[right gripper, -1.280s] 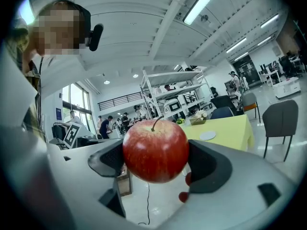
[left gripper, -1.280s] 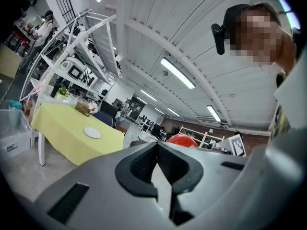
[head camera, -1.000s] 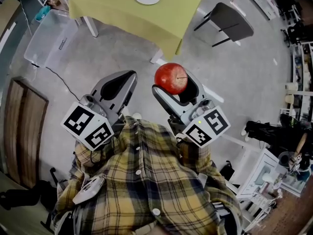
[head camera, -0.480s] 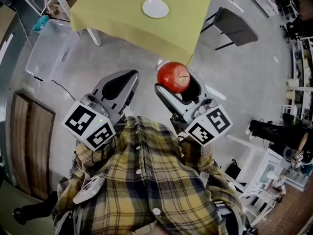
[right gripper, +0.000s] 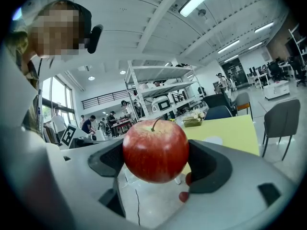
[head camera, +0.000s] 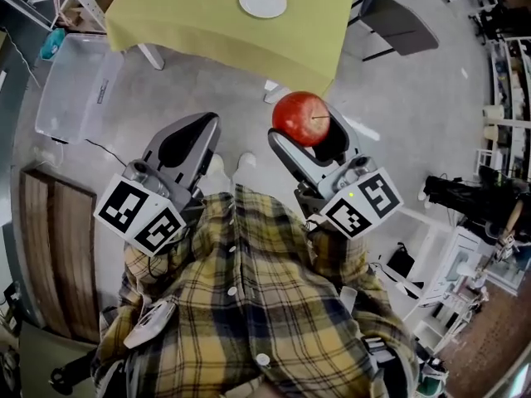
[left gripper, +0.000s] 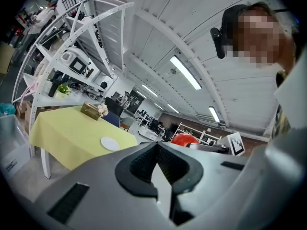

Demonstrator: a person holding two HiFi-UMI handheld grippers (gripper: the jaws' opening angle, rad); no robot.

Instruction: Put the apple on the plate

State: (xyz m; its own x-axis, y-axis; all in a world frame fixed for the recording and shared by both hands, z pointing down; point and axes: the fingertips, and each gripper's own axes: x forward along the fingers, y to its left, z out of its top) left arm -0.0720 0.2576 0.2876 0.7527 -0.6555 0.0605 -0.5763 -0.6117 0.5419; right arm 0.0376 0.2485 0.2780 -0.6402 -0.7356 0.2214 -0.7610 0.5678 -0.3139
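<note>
A red apple [head camera: 302, 117] with a short stem sits between the jaws of my right gripper [head camera: 309, 133], which is shut on it and held in the air over the grey floor. In the right gripper view the apple [right gripper: 156, 150] fills the gap between the dark pads [right gripper: 207, 166]. The white plate [head camera: 263, 0] lies on a yellow-covered table [head camera: 191, 19] ahead, well beyond both grippers. My left gripper [head camera: 204, 120] hangs beside the right one, shut on nothing. From the left gripper view the plate [left gripper: 110, 143] shows small on the table [left gripper: 62, 133].
A grey chair [head camera: 400, 21] stands right of the table. A clear plastic bin [head camera: 75, 77] sits on the floor to the left, with a wooden panel [head camera: 48, 247] nearer me. Shelves and clutter line the right edge. A tissue box [left gripper: 90, 109] rests at the table's far side.
The table and plate have come nearer and shifted slightly right in the head view, and shoe tips now show below. Both grippers keep their pose, apple still held.
</note>
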